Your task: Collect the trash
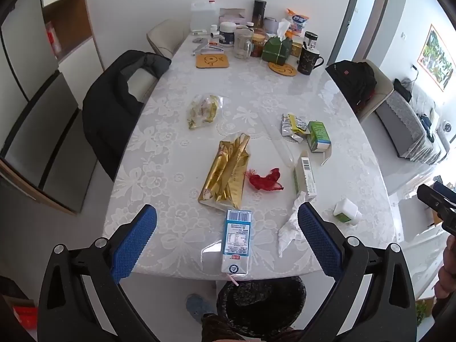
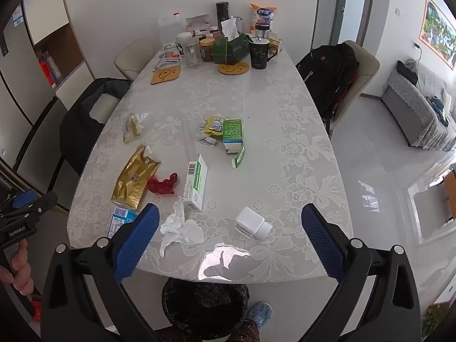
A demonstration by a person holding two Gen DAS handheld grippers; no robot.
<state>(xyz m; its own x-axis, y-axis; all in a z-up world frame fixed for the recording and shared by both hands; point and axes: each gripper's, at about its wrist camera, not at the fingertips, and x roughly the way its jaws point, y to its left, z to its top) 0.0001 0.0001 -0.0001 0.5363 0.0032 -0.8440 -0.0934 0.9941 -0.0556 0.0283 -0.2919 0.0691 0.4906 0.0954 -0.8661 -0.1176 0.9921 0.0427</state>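
Trash lies on the white lace-covered table (image 1: pixel 285 91): a blue milk carton (image 1: pixel 236 242) at the near edge, a gold wrapper (image 1: pixel 226 171), a red wrapper (image 1: pixel 265 181), a crumpled tissue (image 1: pixel 290 228), a white-green box (image 1: pixel 305 176) and a white bottle (image 1: pixel 346 212) on its side. Below the edge stands a bin (image 1: pixel 262 305) with a black liner. My left gripper (image 1: pixel 226 209) hangs open above the carton, apart from it. My right gripper (image 2: pixel 230 208) is open above the bottle (image 2: pixel 252 223) and tissue (image 2: pixel 182 229), holding nothing.
A green box (image 2: pixel 232 132), a yellow wrapper (image 2: pixel 212 125) and a clear candy bag (image 1: pixel 203 111) lie mid-table. Jars, a black mug (image 2: pixel 258 54) and a tissue pack (image 2: pixel 230 48) crowd the far end. A jacketed chair (image 1: pixel 114 105) stands left, a backpack chair (image 2: pixel 333 77) right.
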